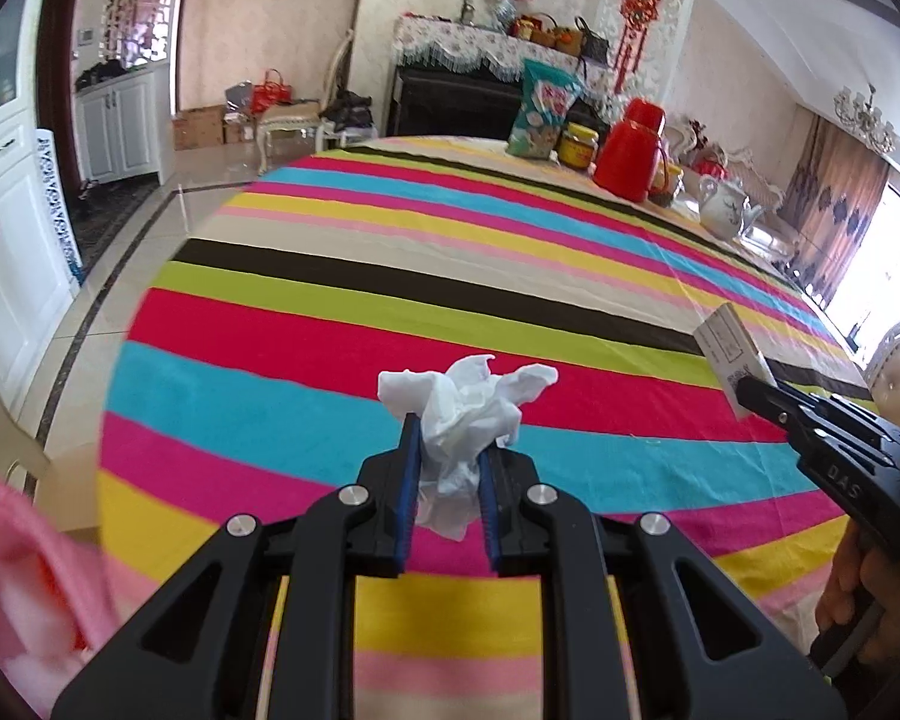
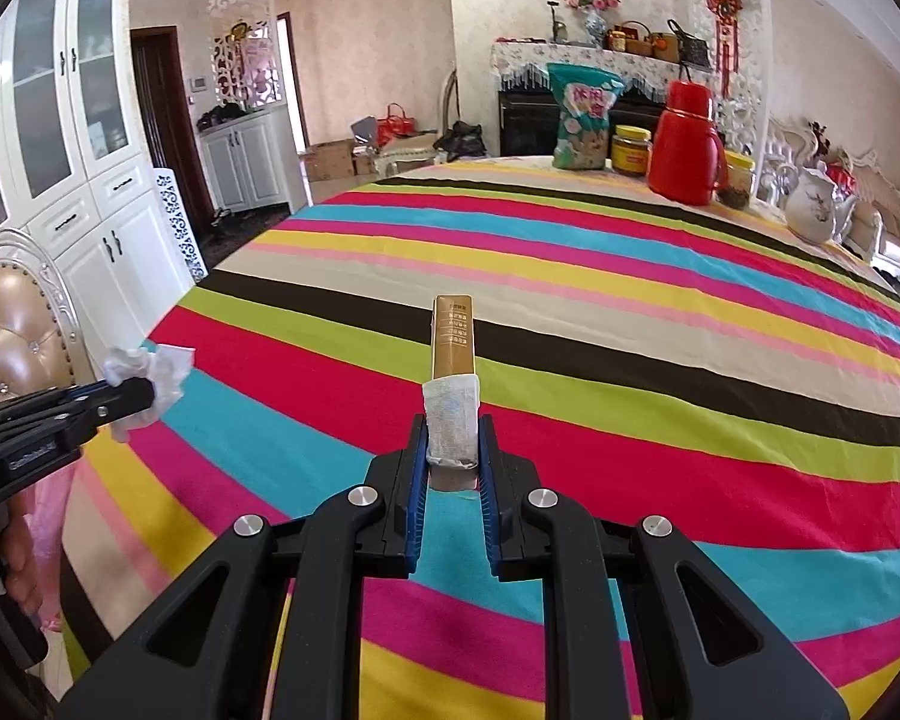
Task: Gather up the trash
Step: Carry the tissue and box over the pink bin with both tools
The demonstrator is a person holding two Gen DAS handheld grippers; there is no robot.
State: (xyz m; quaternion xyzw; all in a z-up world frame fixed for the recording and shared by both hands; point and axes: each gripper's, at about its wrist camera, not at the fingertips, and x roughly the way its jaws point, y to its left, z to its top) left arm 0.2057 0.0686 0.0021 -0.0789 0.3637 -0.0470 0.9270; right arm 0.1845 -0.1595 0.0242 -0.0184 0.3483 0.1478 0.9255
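Observation:
My left gripper (image 1: 450,438) is shut on a crumpled white tissue (image 1: 465,405), held above the striped tablecloth (image 1: 330,324). The tissue bulges out past the blue pads (image 1: 411,468). My right gripper (image 2: 453,438) is shut on a small gold and white box (image 2: 452,360) that stands up between its pads. In the left wrist view the right gripper (image 1: 750,390) shows at the right edge with the box (image 1: 729,354). In the right wrist view the left gripper (image 2: 132,396) shows at the left edge with the tissue (image 2: 150,369).
At the table's far end stand a teal snack bag (image 2: 582,120), a yellow-lidded jar (image 2: 630,150), a red thermos (image 2: 684,144) and a white teapot (image 2: 816,210). A padded chair (image 2: 18,330) is at the left. White cabinets (image 2: 90,180) line the wall.

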